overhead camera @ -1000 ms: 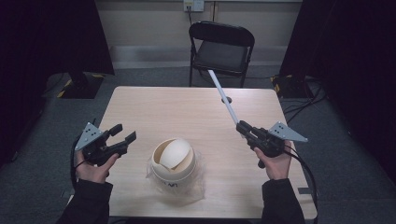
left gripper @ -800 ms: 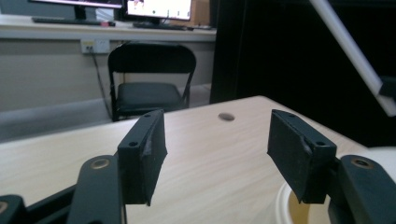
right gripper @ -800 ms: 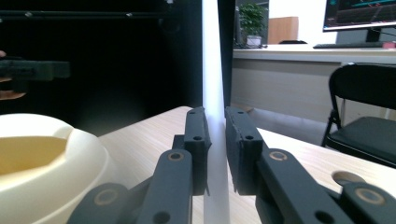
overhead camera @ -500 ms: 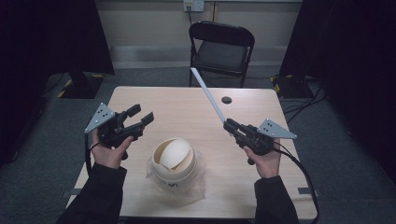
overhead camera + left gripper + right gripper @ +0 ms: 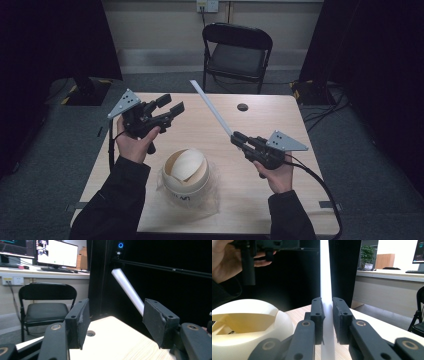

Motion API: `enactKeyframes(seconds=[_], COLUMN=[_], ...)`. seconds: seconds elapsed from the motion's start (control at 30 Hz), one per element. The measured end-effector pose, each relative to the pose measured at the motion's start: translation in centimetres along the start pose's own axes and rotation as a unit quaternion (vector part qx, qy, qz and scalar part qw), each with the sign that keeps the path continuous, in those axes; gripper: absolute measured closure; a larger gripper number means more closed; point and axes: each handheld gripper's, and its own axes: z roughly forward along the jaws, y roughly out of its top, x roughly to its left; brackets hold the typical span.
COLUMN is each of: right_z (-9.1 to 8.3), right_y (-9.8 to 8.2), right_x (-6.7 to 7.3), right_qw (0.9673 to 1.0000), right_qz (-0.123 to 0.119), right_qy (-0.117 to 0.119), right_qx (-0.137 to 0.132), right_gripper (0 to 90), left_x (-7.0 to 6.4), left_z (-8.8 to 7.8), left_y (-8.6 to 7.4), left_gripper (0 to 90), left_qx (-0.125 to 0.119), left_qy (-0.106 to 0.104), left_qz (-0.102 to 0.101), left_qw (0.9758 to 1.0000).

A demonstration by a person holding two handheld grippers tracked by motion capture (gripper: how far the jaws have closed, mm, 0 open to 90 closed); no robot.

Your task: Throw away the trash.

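Currently | step: right hand-held gripper [image 5: 235,137] clamps white strip [image 5: 210,106], raised over surface [image 5: 260,195] | left hand-held gripper [image 5: 172,107] empty, jaws parted | next: bring strip toward cup [image 5: 186,172], align carefully.

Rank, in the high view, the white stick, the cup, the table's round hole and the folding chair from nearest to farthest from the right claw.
From the right claw:
1. White stick: clamped in its jaws.
2. Cup: just to its left, on plastic wrap.
3. Round hole: farther up the table.
4. Folding chair: beyond the table's far edge.
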Motion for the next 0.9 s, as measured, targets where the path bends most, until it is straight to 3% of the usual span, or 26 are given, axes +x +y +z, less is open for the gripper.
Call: enactKeyframes(seconds=[0.27,0.43,0.6,0.7,0.87,0.9], right_z=[0.2,0.2,0.4,0.6,0.7,0.8], right_y=[-0.1,-0.1,-0.1,-0.2,-0.4,-0.5], right_x=[0.2,0.3,0.6,0.7,0.7,0.7], right_qw=[0.9999,0.9997,0.9995,0.9993,0.9993,0.9992], right_qz=[-0.003,-0.002,-0.006,-0.006,-0.007,-0.007], right_qy=[0.012,0.021,0.031,0.037,0.038,0.038], right_qx=[-0.005,-0.012,-0.006,-0.005,0.001,0.003], right_gripper=[80.0,80.0,80.0,80.0,79.9,79.9], left_x=[-0.9,-1.1,-1.3,-1.2,-1.3,-1.2], left_z=[2.6,3.1,3.2,3.3,3.4,3.5], left_y=[0.1,0.2,0.2,0.2,0.2,0.2], left_gripper=[40.6,42.7,51.9,61.6,70.1,71.3], left_qx=[0.005,0.012,0.010,0.016,0.014,0.012], left_qy=[-0.026,-0.037,-0.048,-0.058,-0.074,-0.087], left_qz=[-0.016,-0.012,-0.015,-0.028,-0.046,-0.063], left_qw=[0.9995,0.9992,0.9987,0.9978,0.9961,0.9942])
